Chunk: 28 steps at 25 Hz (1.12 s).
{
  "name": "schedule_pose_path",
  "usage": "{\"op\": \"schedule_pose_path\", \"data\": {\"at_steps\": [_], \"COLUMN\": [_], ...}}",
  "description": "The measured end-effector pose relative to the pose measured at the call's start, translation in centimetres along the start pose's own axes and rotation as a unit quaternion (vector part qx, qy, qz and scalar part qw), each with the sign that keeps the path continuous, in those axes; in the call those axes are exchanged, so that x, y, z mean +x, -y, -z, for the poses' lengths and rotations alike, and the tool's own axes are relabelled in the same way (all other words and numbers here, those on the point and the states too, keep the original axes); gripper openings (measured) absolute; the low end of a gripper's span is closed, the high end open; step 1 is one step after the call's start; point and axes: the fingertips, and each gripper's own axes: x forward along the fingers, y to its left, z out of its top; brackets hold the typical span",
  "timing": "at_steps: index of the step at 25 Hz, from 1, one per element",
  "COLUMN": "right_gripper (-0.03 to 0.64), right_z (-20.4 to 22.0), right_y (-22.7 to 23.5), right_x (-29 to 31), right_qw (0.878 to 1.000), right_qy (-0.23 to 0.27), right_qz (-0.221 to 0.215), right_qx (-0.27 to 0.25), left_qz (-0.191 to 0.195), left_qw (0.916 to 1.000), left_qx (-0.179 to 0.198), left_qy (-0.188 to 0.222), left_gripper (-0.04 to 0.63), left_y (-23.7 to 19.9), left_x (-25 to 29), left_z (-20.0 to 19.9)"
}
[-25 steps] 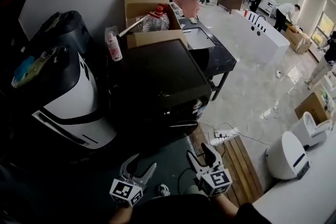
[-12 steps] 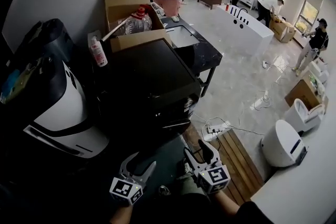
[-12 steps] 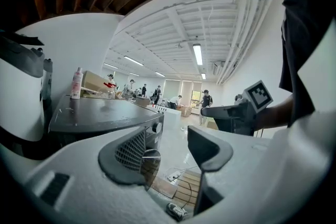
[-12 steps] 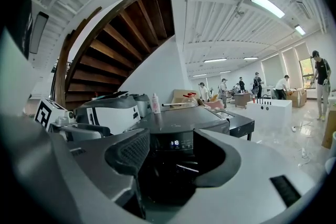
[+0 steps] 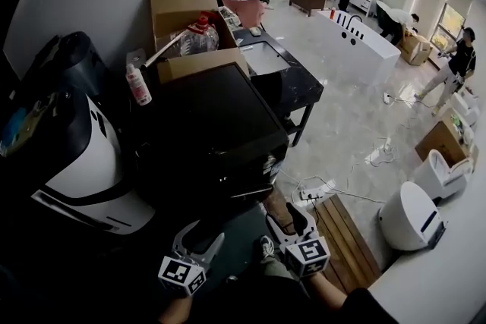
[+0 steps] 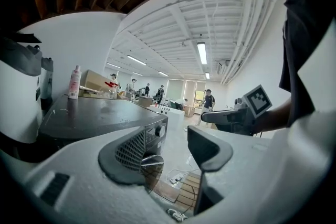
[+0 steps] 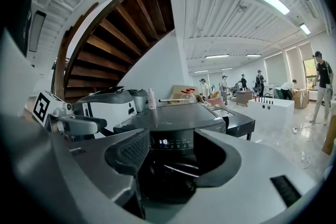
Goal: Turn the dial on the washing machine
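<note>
Squarely before the washing machine, both grippers empty

Low in the head view, the left gripper (image 5: 206, 235) and right gripper (image 5: 287, 222) sit side by side in front of the dark washing machine (image 5: 213, 133), touching nothing; the left jaws stand wide apart with nothing between them; the right jaws are partly open, likewise empty, and frame the lit display (image 7: 176, 141); the dial (image 6: 160, 131) sits on the machine's front panel, clear of both grippers; a white bottle (image 5: 137, 84) stands beside the machine's far left corner.
</note>
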Motion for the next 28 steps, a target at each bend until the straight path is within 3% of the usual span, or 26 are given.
{"op": "schedule_pose_path", "data": {"at_steps": [13,28], "right_gripper": [0.302,0.383], "right_z": [1.1,4.7], "right_y": [5.9,10.3], "right_x": [7.7,15.6], "right_qw": [0.997,0.980], "right_qy": [-0.057,-0.134], "right_qz": [-0.040,-0.078], "right_qx": [-0.036,-0.125], "left_qz": [-0.031,-0.065], "left_qw": [0.9994,0.9974], "left_qx": [-0.012,-0.022], "left_qy": [-0.005,-0.021], "left_gripper": [0.242,0.242], "left_y": [-1.4,-2.7], "left_x": [6.2,9.4], "left_z": [-0.5,-0.1]}}
